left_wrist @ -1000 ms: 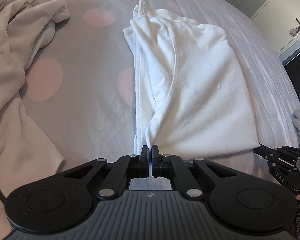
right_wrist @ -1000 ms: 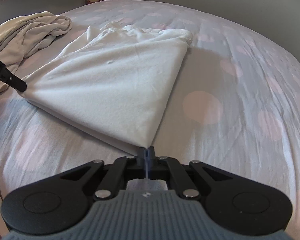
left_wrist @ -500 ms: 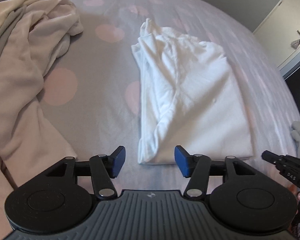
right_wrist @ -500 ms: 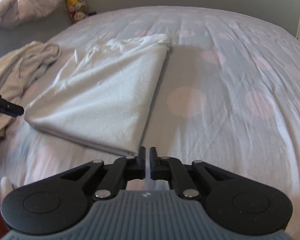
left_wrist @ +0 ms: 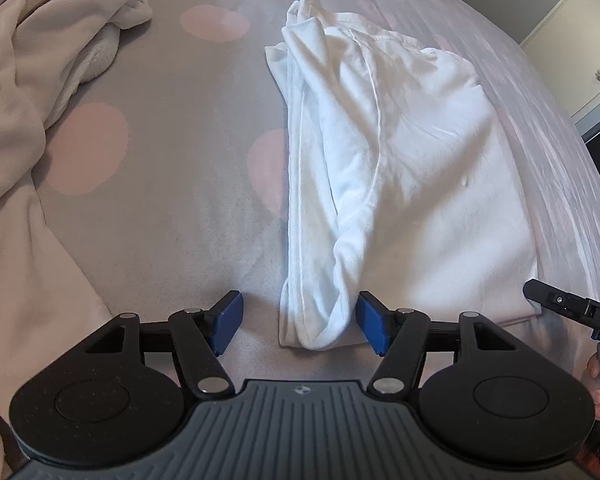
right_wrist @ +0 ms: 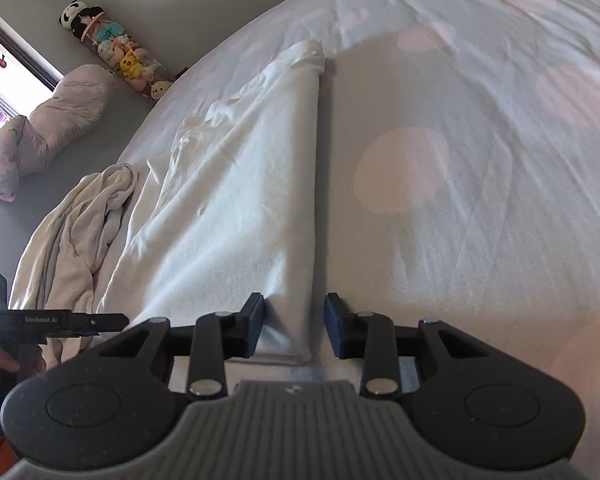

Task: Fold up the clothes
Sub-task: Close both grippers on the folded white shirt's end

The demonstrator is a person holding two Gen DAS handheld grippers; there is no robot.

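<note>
A white garment (left_wrist: 412, 184) lies folded into a long rectangle on the grey bed sheet with pink dots (left_wrist: 172, 208). My left gripper (left_wrist: 298, 322) is open, its blue pads (left_wrist: 374, 322) on either side of the garment's near left corner, which bunches into loose folds. In the right wrist view the same garment (right_wrist: 236, 216) runs away from me. My right gripper (right_wrist: 294, 330) is open too, straddling the near right corner, which lies flat between the pads (right_wrist: 336, 330). The other gripper shows at each view's edge (left_wrist: 572, 308) (right_wrist: 52, 320).
A heap of beige clothing (left_wrist: 24, 92) lies to the left of the white garment, also seen as beige clothing (right_wrist: 76, 232) in the right wrist view. A pillow (right_wrist: 56, 120) and a row of soft toys (right_wrist: 120, 52) sit beside the wall. A closet door (left_wrist: 580, 36) stands at the far right.
Both grippers were shut on the garment's near corners a second ago. They let go, opened wide, and now sit low with the corners between their pads. The garment rests flat.
</note>
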